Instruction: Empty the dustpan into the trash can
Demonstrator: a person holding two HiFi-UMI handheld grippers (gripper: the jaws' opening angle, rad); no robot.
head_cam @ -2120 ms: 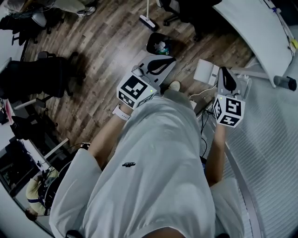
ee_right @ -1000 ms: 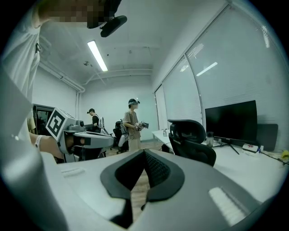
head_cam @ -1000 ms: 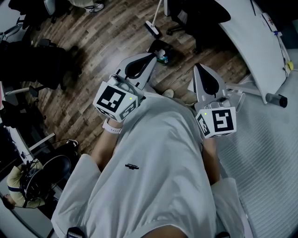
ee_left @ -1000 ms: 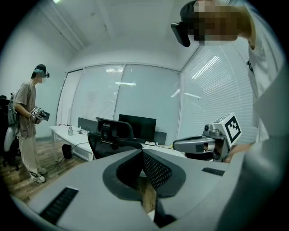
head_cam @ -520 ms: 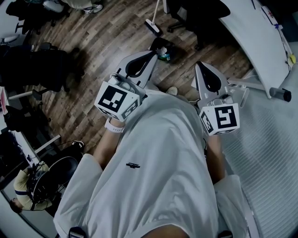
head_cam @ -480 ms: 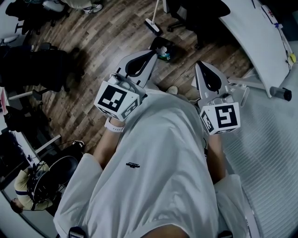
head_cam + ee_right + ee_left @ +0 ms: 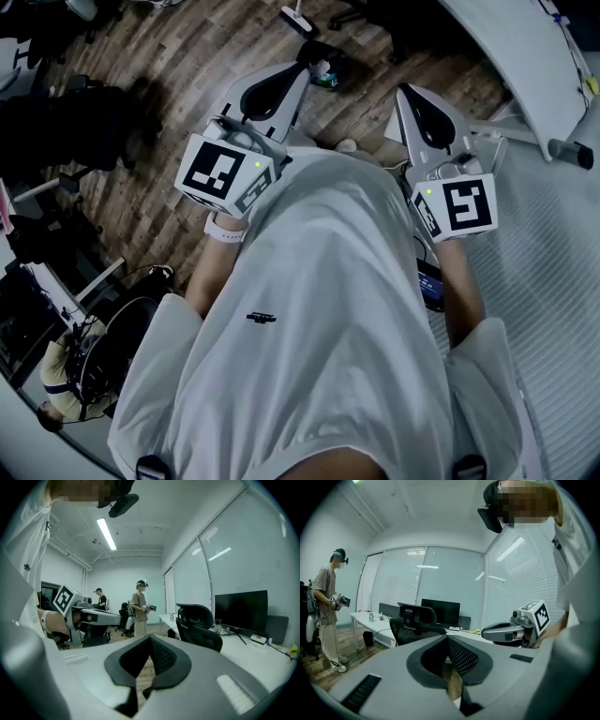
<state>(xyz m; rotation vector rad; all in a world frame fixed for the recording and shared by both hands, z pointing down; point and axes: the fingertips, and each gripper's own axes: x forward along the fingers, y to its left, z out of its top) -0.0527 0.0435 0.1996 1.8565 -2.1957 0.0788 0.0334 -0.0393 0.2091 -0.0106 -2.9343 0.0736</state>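
Note:
In the head view a black trash can [image 7: 323, 67] with light scraps inside stands on the wood floor ahead, partly hidden by my left gripper [image 7: 302, 67]. Beyond it lies a white head on a long handle [image 7: 292, 17]; I cannot tell whether it is the dustpan or a broom. My left gripper [image 7: 446, 637] is shut with nothing in it and points forward over the floor. To its right, my right gripper [image 7: 403, 90] is also shut and empty [image 7: 150, 637]. Each gripper shows in the other's view: the right one [image 7: 515, 629], the left one [image 7: 77, 612].
A white curved table [image 7: 525, 56] stands at the top right, beside a wall of blinds [image 7: 553, 281]. A dark chair [image 7: 84, 131] sits at the left. A black office chair [image 7: 201, 623] and a desk with a monitor [image 7: 241, 611] are ahead. Other people stand about [image 7: 326, 616] [image 7: 139, 605].
Since two seconds ago both grippers have come up from close to the body and now point forward side by side. Over the last half second they barely move; the head view shifts slightly.

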